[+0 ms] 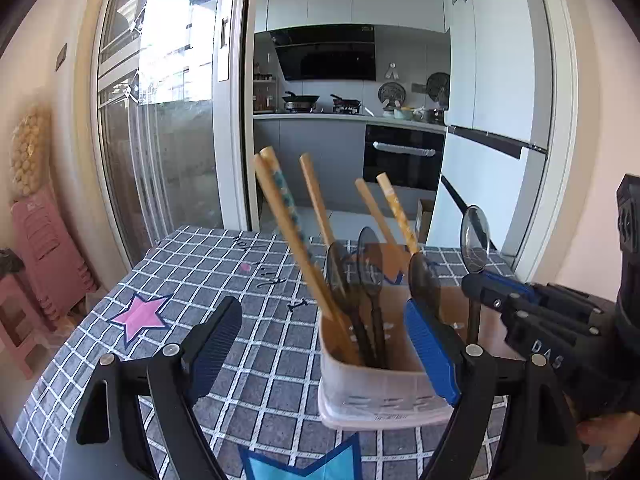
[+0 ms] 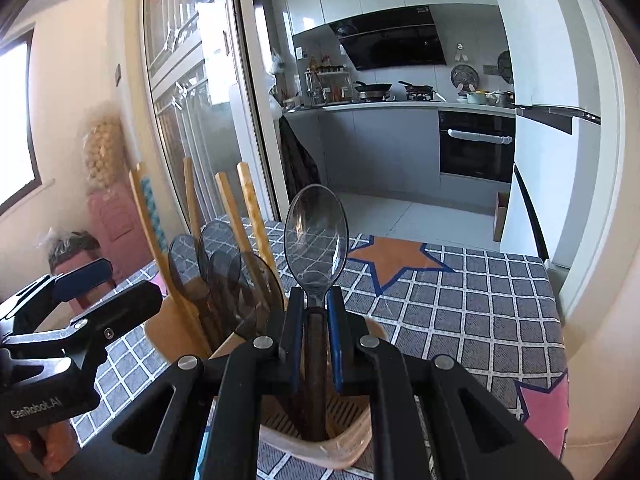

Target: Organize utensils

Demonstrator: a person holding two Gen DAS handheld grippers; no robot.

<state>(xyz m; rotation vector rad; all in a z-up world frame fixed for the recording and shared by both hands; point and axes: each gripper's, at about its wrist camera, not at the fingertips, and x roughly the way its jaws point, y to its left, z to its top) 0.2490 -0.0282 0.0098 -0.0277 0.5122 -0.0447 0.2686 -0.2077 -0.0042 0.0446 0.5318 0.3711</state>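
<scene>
Right gripper (image 2: 314, 316): pinched tight on the clear spoon (image 2: 316, 236), bowl up.
Left gripper (image 1: 324, 336): fingers wide apart, holding nothing.
Utensil holder (image 1: 380, 392): at 3 o'clock of the left gripper.
Inside: 5 chopsticks (image 1: 308, 256), 3 dark spoons (image 1: 370, 276).

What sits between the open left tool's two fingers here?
In the left wrist view, the left tool stands open around bare checked tablecloth and the near-left corner of the utensil holder; its pads press on nothing.
</scene>
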